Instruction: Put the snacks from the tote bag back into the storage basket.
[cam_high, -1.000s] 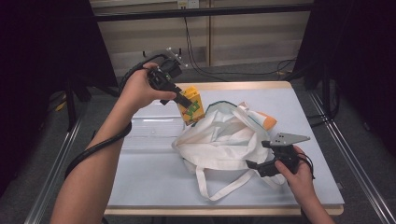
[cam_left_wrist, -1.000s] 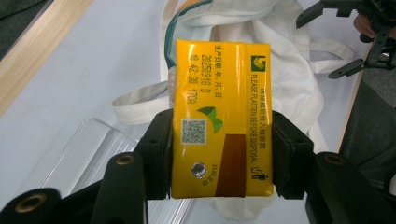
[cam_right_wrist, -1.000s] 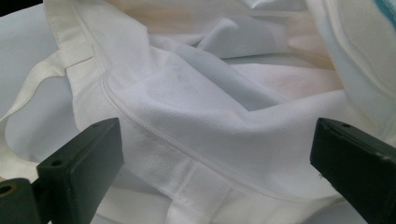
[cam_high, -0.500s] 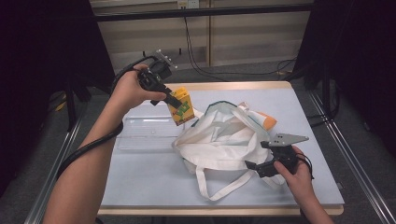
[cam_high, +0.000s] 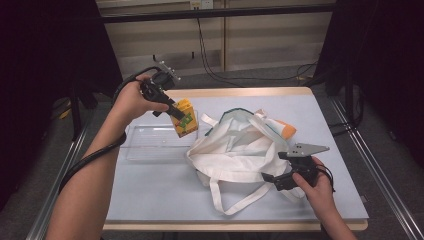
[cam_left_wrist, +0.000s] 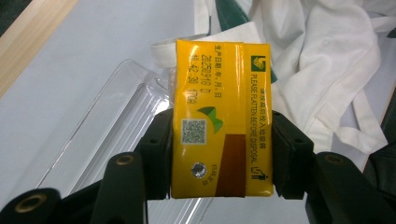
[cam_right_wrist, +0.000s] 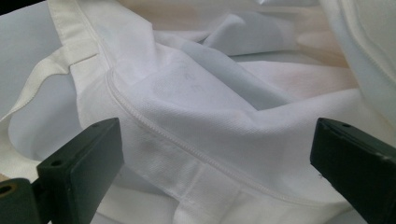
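Observation:
My left gripper (cam_high: 176, 114) (cam_left_wrist: 220, 154) is shut on a yellow drink carton (cam_high: 184, 118) (cam_left_wrist: 219, 116) and holds it tilted in the air, over the right end of a clear plastic tray (cam_high: 150, 142) (cam_left_wrist: 112, 121). A white cloth tote bag (cam_high: 240, 150) (cam_right_wrist: 210, 116) lies crumpled in the middle of the table, its mouth edged in dark green. My right gripper (cam_high: 278, 181) (cam_right_wrist: 215, 163) rests low at the bag's near right side. Its jaws stand wide apart with the bag's fabric lying loose between them.
An orange and white item (cam_high: 284, 129) sticks out from behind the bag at its far right. The pale blue table (cam_high: 150, 195) has a wooden edge. Metal rails run along both sides, and cables hang at the back wall.
My left hand has carried the carton leftward and down, away from the bag's mouth to above the tray's right end. The right hand and the bag have stayed put.

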